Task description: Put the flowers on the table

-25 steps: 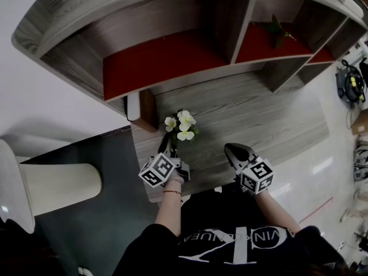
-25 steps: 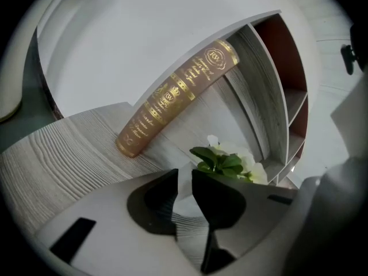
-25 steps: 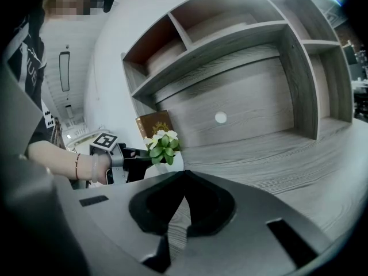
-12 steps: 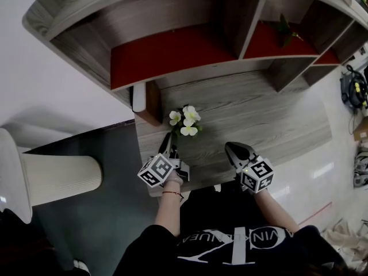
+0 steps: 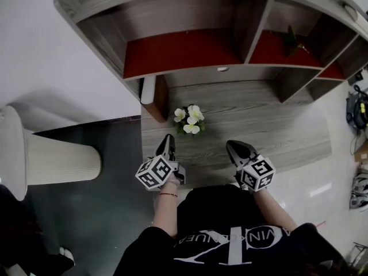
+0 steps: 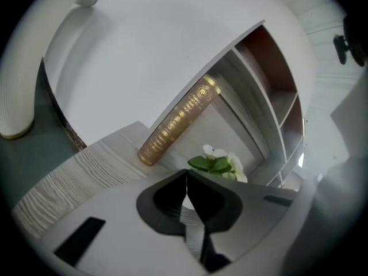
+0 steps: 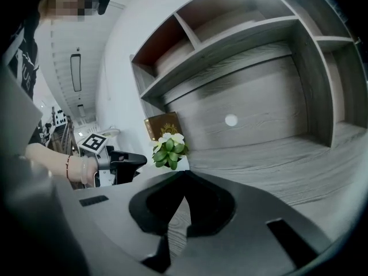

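Note:
The flowers (image 5: pixel 188 120), a small bunch of white blooms with green leaves, stand on the grey wooden table (image 5: pixel 270 125) near its left end. My left gripper (image 5: pixel 168 141) is shut and empty, a short way in front of the flowers and apart from them. Over the table's near edge my right gripper (image 5: pixel 232 147) is shut too, holding nothing. The flowers (image 6: pixel 219 163) rise just beyond the closed jaws in the left gripper view. In the right gripper view the flowers (image 7: pixel 169 148) stand ahead to the left, beside the left gripper (image 7: pixel 137 159).
A brown book with gold print (image 5: pixel 156 95) leans against the shelf unit's left wall behind the flowers. The shelf unit (image 5: pixel 190 56) with red-backed compartments stands at the table's back; one holds a dark plant (image 5: pixel 290 39). A white ribbed stand (image 5: pixel 54 163) is on the dark floor to the left.
The gap between the left gripper's tips and the flowers has grown as the gripper drew back. The head view has shifted; the right gripper holds its place.

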Tool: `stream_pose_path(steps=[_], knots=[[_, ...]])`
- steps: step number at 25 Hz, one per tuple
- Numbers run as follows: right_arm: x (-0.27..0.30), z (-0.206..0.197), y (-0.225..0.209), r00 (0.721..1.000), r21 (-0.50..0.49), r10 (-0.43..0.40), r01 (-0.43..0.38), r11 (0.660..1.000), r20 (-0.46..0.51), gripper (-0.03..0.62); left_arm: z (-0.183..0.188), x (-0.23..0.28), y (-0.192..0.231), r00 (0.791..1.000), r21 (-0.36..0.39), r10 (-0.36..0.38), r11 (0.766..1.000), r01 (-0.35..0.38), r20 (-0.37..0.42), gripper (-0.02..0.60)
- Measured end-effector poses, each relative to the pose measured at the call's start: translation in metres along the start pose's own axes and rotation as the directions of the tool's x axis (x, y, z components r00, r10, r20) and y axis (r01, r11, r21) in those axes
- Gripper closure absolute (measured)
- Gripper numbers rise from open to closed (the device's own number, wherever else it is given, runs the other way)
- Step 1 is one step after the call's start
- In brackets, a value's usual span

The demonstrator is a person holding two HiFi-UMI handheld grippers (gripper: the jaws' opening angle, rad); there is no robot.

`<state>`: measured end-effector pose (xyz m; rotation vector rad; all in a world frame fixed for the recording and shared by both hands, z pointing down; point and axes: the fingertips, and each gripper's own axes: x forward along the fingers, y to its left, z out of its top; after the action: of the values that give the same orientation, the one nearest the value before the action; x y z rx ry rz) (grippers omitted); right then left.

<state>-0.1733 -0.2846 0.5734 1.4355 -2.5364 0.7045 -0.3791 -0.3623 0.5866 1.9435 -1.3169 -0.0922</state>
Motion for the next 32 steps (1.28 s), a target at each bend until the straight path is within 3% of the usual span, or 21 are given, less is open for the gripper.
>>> stream_pose_path(steps=[4, 9, 20, 25, 29, 32], knots=[[-0.003, 0.012, -0.009, 1.0, -0.024, 0.025, -0.025, 0.999, 0.009, 0.585, 0.013, -0.021, -0.019, 0.999, 0.144, 0.005, 0.989, -0.011, 0.042, 0.577], [-0.005, 0.032, -0.016, 0.997, -0.065, 0.072, -0.07, 0.995, 0.024, 0.585, 0.033, -0.055, -0.027, 0.988, 0.291, 0.079, 0.95, -0.115, 0.132, 0.577], [-0.004, 0.068, -0.013, 0.984, -0.145, 0.169, -0.159, 0.976, 0.057, 0.585, 0.06, -0.11, -0.04, 0.933, 0.366, 0.188, 0.882, -0.298, 0.308, 0.577], [-0.008, 0.085, -0.005, 0.975, -0.22, 0.215, -0.196, 0.956, 0.064, 0.585, 0.078, -0.129, -0.048, 0.904, 0.363, 0.2, 0.866, -0.343, 0.377, 0.577], [-0.011, 0.097, -0.002, 0.968, -0.244, 0.237, -0.212, 0.946, 0.081, 0.585, 0.09, -0.142, -0.057, 0.887, 0.397, 0.202, 0.837, -0.377, 0.416, 0.577], [-0.012, 0.105, 0.0, 0.964, -0.256, 0.247, -0.217, 0.942, 0.094, 0.585, 0.094, -0.145, -0.068, 0.886, 0.448, 0.188, 0.806, -0.386, 0.424, 0.577]])
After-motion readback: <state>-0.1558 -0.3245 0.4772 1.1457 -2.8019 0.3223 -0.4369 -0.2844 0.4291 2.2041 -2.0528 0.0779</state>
